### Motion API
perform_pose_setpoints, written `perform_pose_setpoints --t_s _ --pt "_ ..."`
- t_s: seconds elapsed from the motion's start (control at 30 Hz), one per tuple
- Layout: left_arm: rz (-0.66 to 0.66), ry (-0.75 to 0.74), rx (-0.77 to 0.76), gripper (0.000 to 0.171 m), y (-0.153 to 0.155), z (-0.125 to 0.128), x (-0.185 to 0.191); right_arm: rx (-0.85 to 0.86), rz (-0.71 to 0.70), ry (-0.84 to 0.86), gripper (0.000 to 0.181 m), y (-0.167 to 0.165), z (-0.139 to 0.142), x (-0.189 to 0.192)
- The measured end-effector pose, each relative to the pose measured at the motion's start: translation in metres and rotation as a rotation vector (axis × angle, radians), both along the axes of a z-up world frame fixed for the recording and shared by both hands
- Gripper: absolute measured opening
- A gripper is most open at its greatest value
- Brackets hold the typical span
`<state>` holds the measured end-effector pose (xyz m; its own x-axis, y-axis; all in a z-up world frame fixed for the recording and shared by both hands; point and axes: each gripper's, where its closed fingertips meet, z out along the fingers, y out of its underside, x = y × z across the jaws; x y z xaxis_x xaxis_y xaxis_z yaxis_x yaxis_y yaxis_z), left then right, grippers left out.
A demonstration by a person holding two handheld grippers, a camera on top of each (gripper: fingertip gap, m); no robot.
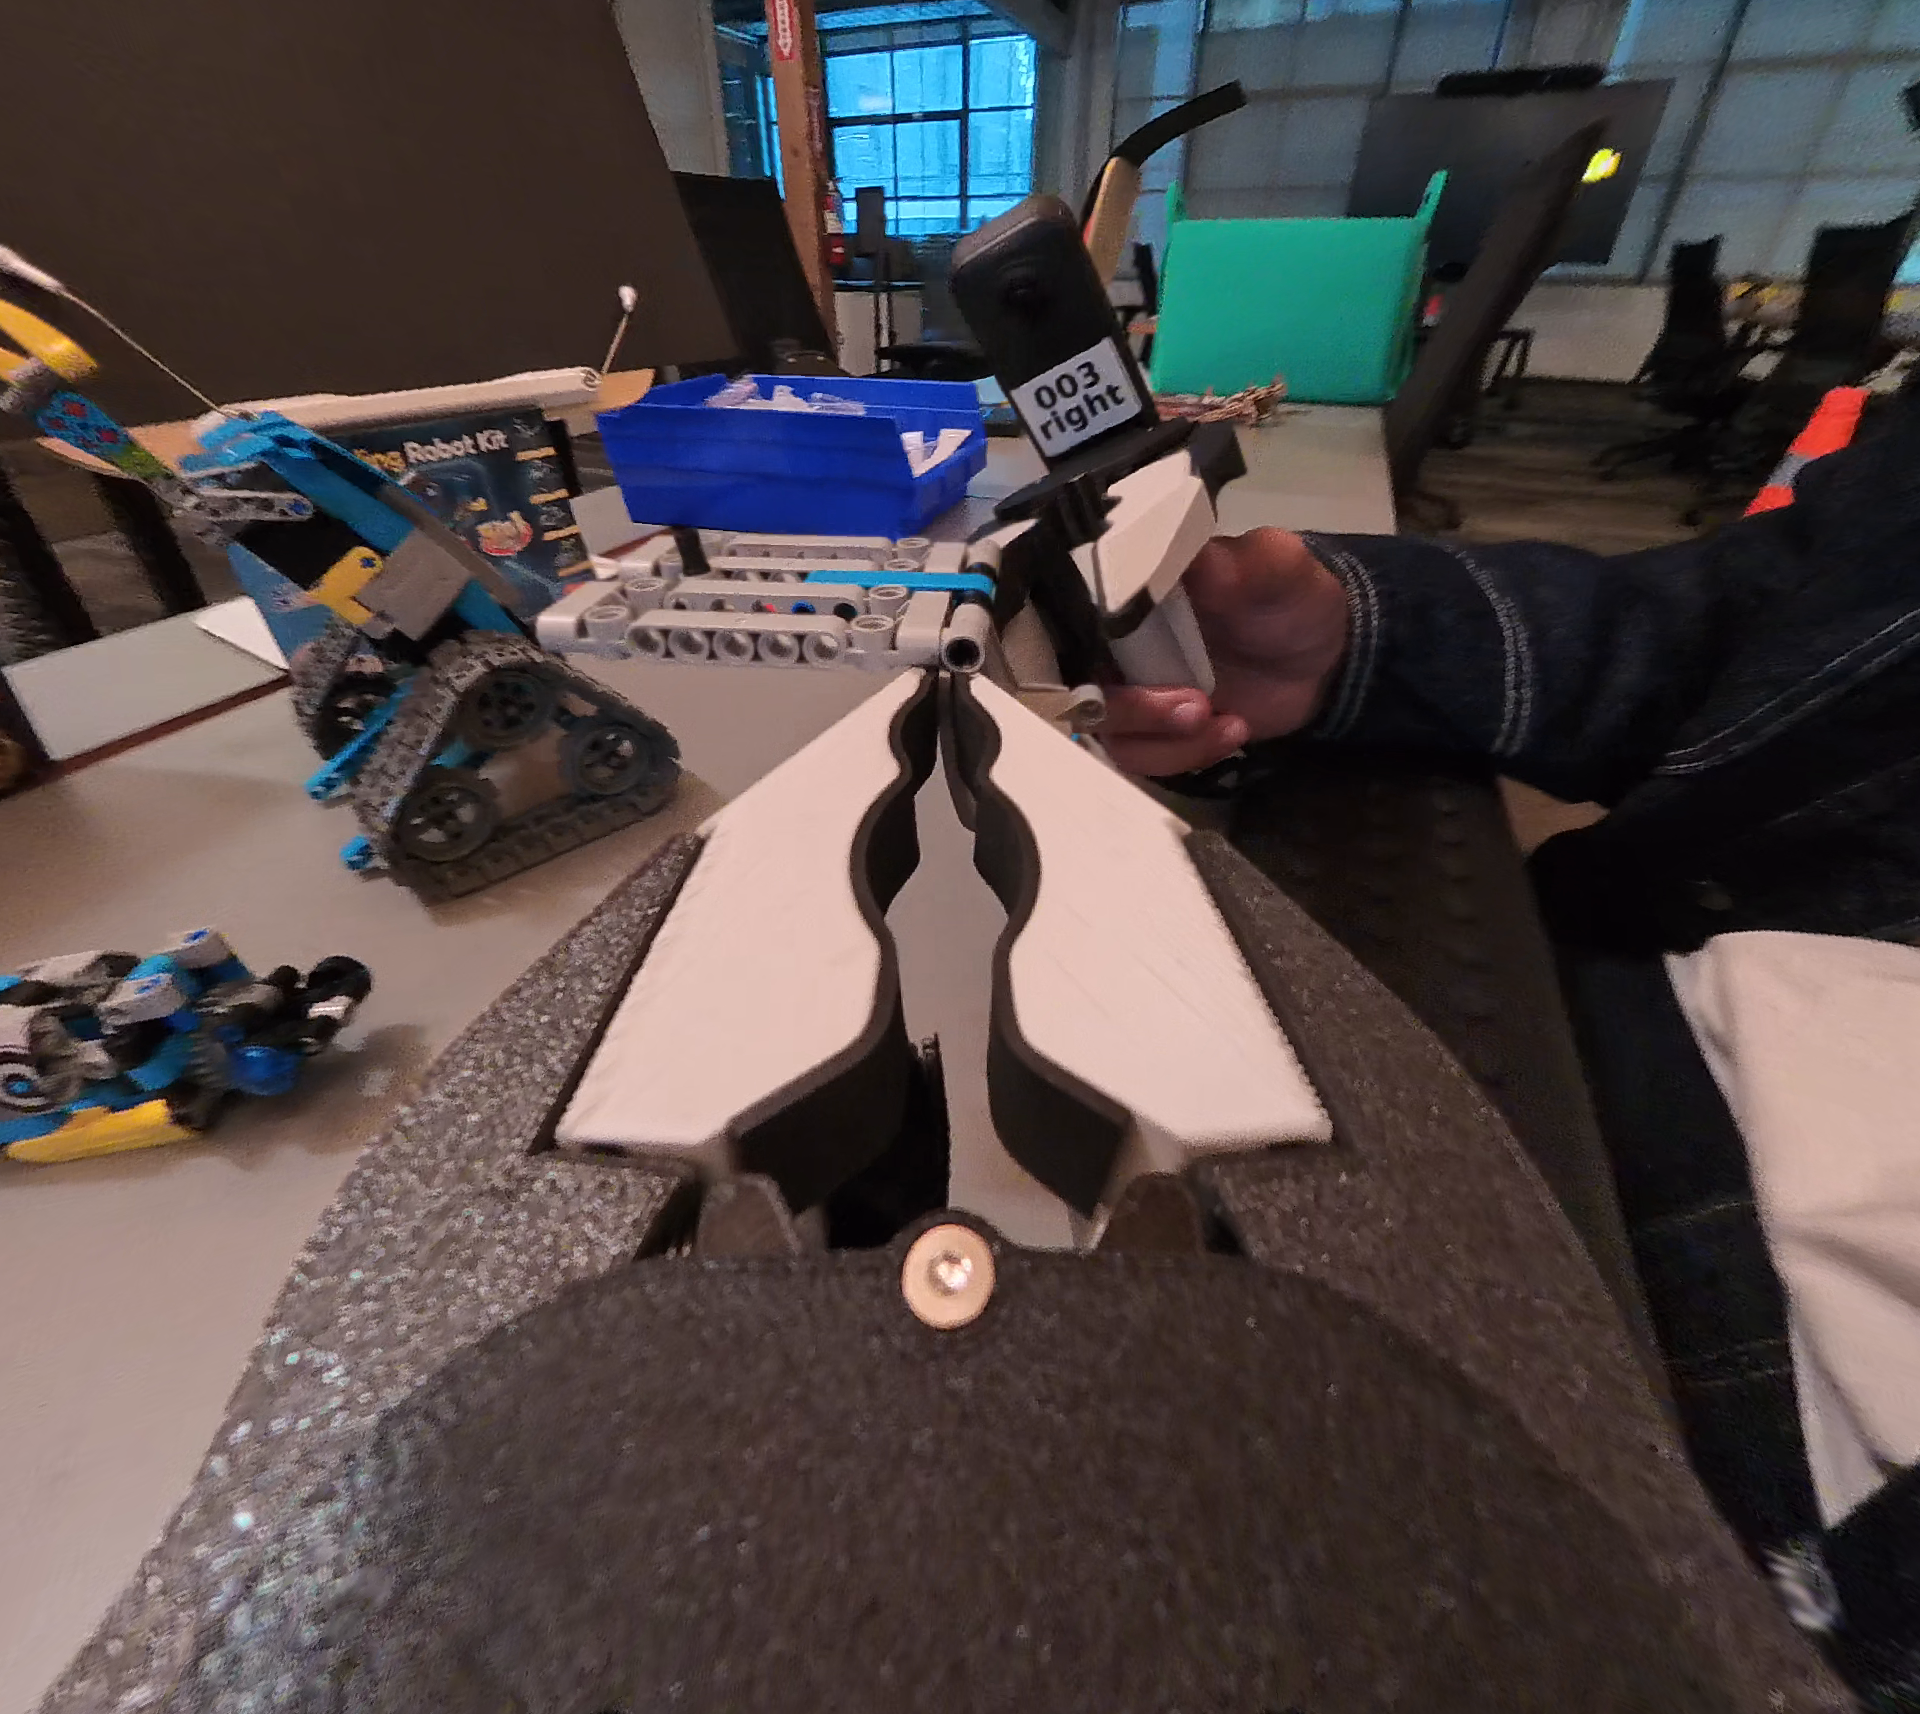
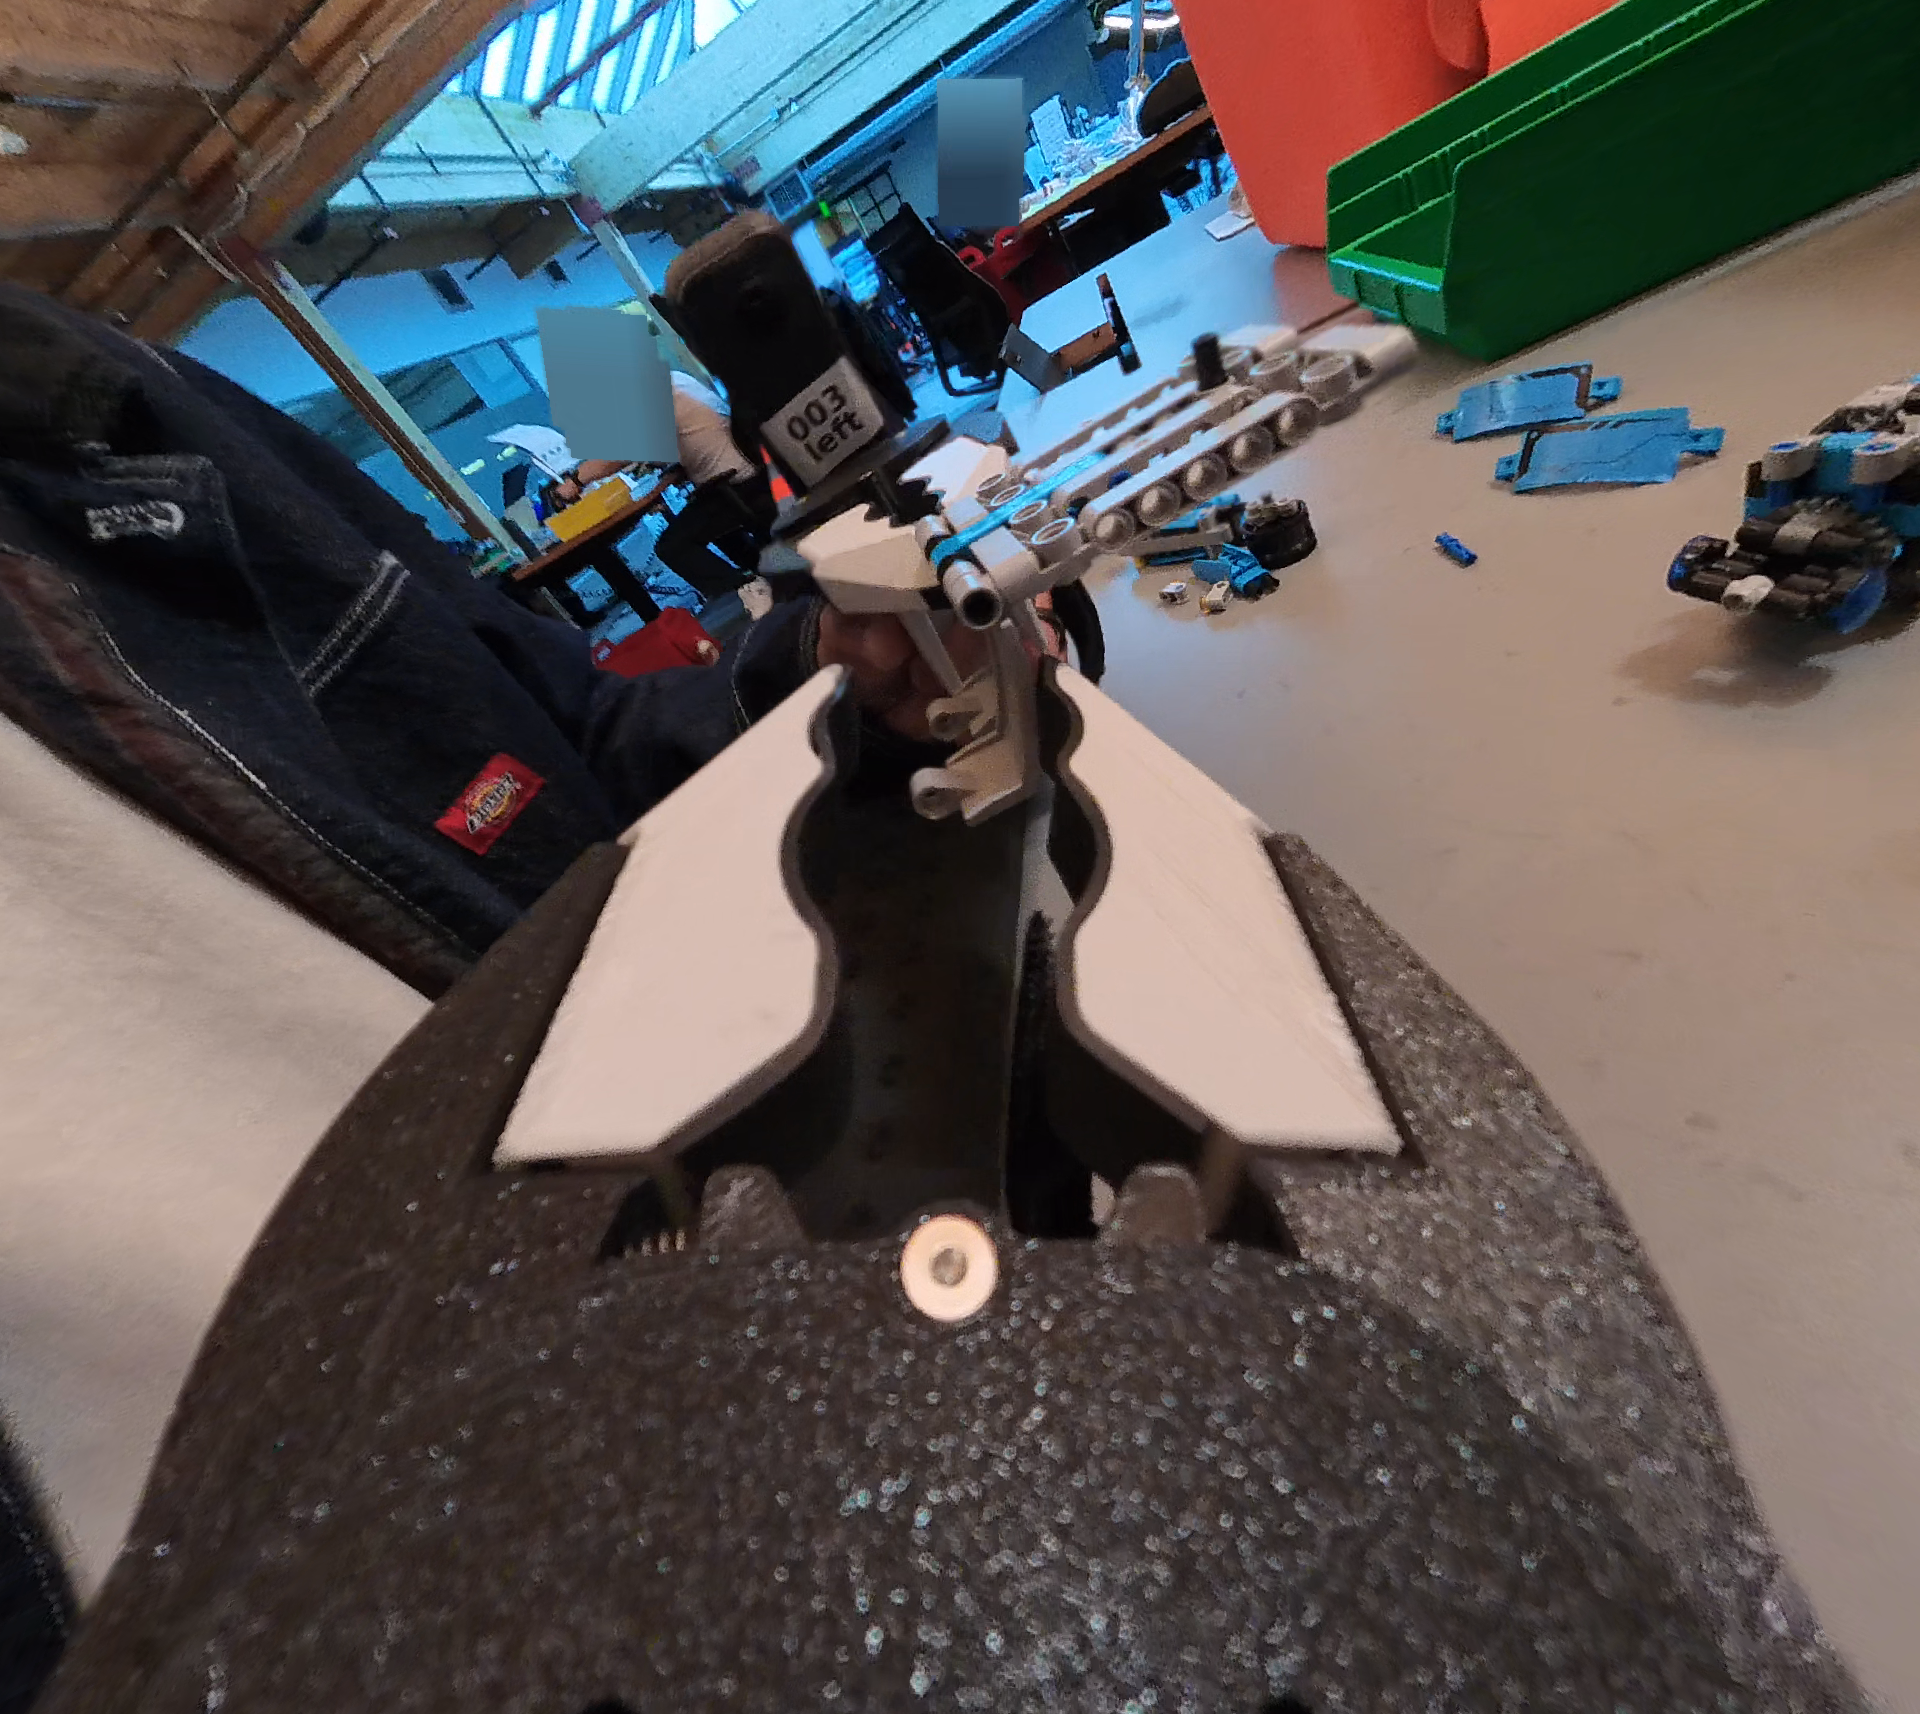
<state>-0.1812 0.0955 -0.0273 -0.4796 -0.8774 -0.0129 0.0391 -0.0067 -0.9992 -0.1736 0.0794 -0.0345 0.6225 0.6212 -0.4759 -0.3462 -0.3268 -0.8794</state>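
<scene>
A grey beam frame [image 1: 748, 615] with a thin blue strip is held up above the grey table [image 1: 156, 1332]. My left gripper [image 1: 940, 688] is shut on the frame's near end, by a short grey tube [image 1: 961, 652]. In the right wrist view the frame [image 2: 1174, 469] runs back to the right. A grey angled piece [image 2: 971, 750] hangs below its tube end. My right gripper [image 2: 951, 677] is open, with the angled piece between its jaws against the right-hand pad. A hand [image 1: 1268, 636] holds the right gripper just right of the frame.
A blue bin [image 1: 790, 469] and a kit box [image 1: 468, 480] stand behind the frame. A tracked blue model [image 1: 488, 729] and a small blue-yellow model [image 1: 156, 1041] sit at the left. A green bin [image 2: 1621, 210], blue panels [image 2: 1579, 428], loose parts [image 2: 1226, 563] and another small model [image 2: 1808, 521] lie at the right. Left and right tips are no more than a few centimetres apart.
</scene>
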Motion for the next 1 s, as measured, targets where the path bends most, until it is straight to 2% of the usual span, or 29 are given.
perform_pose_setpoints --t_s 0.07,0.2,0.23,0.27,0.37,0.5,0.53,0.57,0.63,0.7,0.73,0.77,0.8,0.87,0.93,1.0 --pt "0.036 -0.035 0.064 0.001 0.0 0.0 0.001 0.016 -0.01 0.053 0.035 -0.001 0.008 0.005" --pt "0.086 -0.071 0.189 0.001 -0.004 -0.004 0.005 0.008 -0.011 0.182 0.029 -0.002 0.016 0.018" --pt "0.096 -0.081 0.216 0.001 -0.005 -0.005 0.005 -0.011 -0.007 0.199 0.018 -0.001 0.014 0.019" --pt "0.097 -0.083 0.227 0.001 -0.006 -0.006 0.006 -0.028 -0.009 0.199 0.011 -0.001 0.011 0.021" --pt "0.099 -0.067 0.243 0.002 -0.007 -0.01 0.008 -0.037 -0.028 0.174 0.011 0.0 0.008 0.023" --pt "0.026 0.047 0.132 0.007 -0.011 -0.023 0.011 0.03 -0.09 0.003 0.009 -0.002 0.009 0.026" --pt "-0.009 0.077 0.076 0.022 -0.011 -0.022 0.011 0.045 -0.123 -0.054 0.009 -0.001 0.008 0.029" --pt "-0.037 0.096 0.007 0.03 -0.009 -0.02 0.01 0.062 -0.155 -0.127 0.009 -0.001 0.007 0.031" --pt "-0.078 0.112 -0.17 0.041 0.003 -0.007 0.007 0.111 -0.223 -0.314 0.01 -0.001 0.005 0.036" --pt "-0.1 0.079 -0.358 0.054 0.022 0.013 0.001 0.145 -0.281 -0.575 0.01 -0.002 -0.001 0.04" --pt "-0.093 0.057 -0.403 0.057 0.031 0.02 -0.002 0.136 -0.282 -0.713 0.01 -0.003 -0.006 0.04" --pt "-0.064 0.048 -0.384 0.06 0.038 0.023 -0.003 0.115 -0.271 -0.849 0.01 -0.005 -0.012 0.041" --pt "-0.026 0.055 -0.298 0.066 0.04 0.023 -0.003 0.099 -0.261 -0.983 0.01 -0.008 -0.016 0.042" --pt "-0.002 0.111 -0.044 0.074 0.032 0.016 -0.002 0.098 -0.236 -1.203 0.01 -0.013 -0.02 0.041" --pt "-0.079 0.18 0.152 0.076 0.012 0.009 -0.001 0.11 -0.172 -1.271 0.01 -0.017 -0.023 0.03" --pt "-0.17 0.252 0.297 0.071 -0.005 -0.003 0.003 0.096 -0.097 -1.247 0.01 -0.022 -0.029 0.017"
